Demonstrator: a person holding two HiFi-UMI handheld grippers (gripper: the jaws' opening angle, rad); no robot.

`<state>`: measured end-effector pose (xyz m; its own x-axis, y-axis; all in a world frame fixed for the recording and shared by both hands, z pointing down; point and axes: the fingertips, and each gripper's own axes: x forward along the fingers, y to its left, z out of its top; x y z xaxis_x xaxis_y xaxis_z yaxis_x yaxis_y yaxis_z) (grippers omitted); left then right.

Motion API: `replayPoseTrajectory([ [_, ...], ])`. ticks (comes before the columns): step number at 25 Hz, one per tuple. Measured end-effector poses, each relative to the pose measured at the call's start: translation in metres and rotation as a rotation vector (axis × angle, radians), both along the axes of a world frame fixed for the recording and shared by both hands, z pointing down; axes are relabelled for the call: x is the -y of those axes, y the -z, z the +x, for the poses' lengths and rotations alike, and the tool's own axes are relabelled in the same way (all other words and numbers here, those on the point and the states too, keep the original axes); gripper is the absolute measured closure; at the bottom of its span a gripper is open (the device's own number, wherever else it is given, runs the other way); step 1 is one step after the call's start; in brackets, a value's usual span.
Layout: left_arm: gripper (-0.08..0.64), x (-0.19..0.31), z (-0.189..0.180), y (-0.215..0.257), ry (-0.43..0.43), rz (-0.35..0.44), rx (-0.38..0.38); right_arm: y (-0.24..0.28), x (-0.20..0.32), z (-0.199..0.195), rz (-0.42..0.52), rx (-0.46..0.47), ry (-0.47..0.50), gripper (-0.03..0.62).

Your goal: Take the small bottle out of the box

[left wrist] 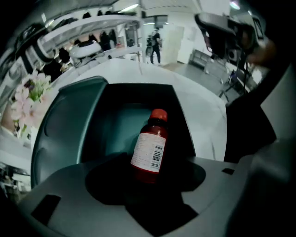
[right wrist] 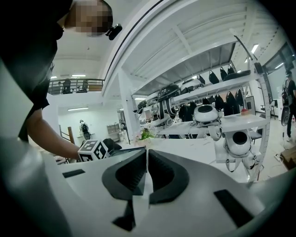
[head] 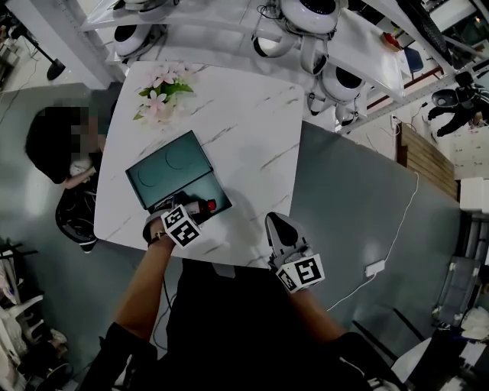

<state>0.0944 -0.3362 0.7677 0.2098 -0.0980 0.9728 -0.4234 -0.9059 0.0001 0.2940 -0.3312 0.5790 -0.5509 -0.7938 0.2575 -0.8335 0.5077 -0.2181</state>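
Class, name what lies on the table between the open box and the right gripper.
Nothing: the head view shows only bare marble table between the box and the right gripper.

a robotics lab: white robots (head: 309, 15) line metal shelving (right wrist: 217, 90).

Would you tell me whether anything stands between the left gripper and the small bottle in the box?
Nothing visible does. The box has its lid folded back, and the small bottle lies uncovered inside, directly in front of the open left gripper.
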Motion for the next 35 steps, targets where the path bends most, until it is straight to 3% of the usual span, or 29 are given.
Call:
replayPoseTrajectory([
  [9, 0.299, 0.001, 0.004, 0.0, -0.033, 0.011, -0.037, -0.002, 0.005, 0.011, 0.001, 0.008, -0.024, 0.554],
  [20, 0.318, 0.005, 0.007, 0.05, 0.087, 0.156, -0.112, 0.01, 0.009, 0.019, 0.052, 0.045, 0.05, 0.554],
  [27, 0.319, 0.014, 0.009, 0.104, 0.228, 0.324, -0.228, 0.018, 0.01, 0.023, 0.091, 0.065, 0.118, 0.554],
  [35, 0.321, 0.0, 0.004, 0.196, 0.494, 0.576, -0.453, 0.047, 0.02, 0.015, 0.17, 0.112, 0.25, 0.554],
])
